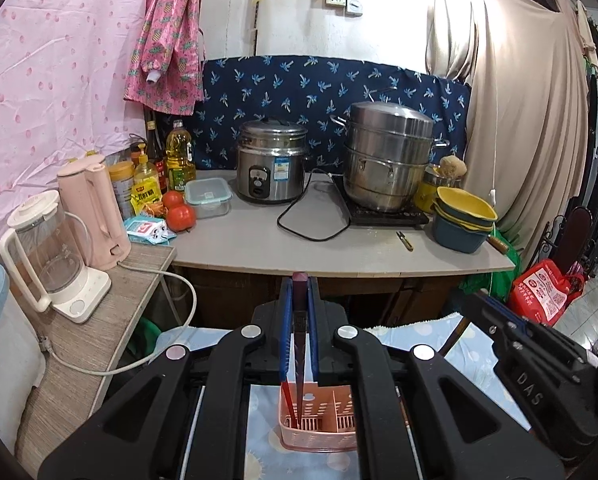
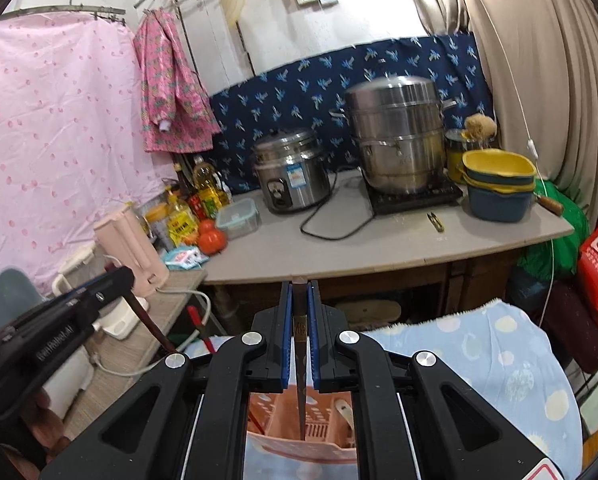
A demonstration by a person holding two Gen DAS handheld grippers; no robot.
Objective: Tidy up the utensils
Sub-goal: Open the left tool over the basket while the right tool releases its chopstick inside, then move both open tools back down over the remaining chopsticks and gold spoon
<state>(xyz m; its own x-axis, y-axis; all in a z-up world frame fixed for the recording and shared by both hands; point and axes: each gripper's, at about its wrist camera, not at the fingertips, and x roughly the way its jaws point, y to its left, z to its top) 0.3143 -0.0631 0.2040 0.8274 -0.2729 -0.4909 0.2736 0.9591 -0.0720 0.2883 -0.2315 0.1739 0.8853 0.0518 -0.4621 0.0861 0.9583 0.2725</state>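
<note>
A pink slotted utensil basket (image 1: 319, 420) stands on a blue patterned cloth (image 1: 267, 456), seen below both grippers; it also shows in the right wrist view (image 2: 299, 428). My left gripper (image 1: 299, 280) is shut on a dark chopstick (image 1: 299, 360) that points down into the basket's left compartment, next to a red chopstick (image 1: 288, 400) standing there. My right gripper (image 2: 300, 285) is shut on another dark chopstick (image 2: 301, 392), its tip down in the basket. A white spoon (image 2: 345, 412) rests in the basket's right compartment. Each gripper shows at the side of the other's view.
A grey counter (image 1: 339, 248) ahead holds a rice cooker (image 1: 273, 162), a steel steamer pot (image 1: 389, 156), stacked bowls (image 1: 463, 216), tomatoes (image 1: 179, 214), bottles and a lidded box. A side table (image 1: 83, 344) at left carries a pink kettle (image 1: 93, 216) and a glass kettle.
</note>
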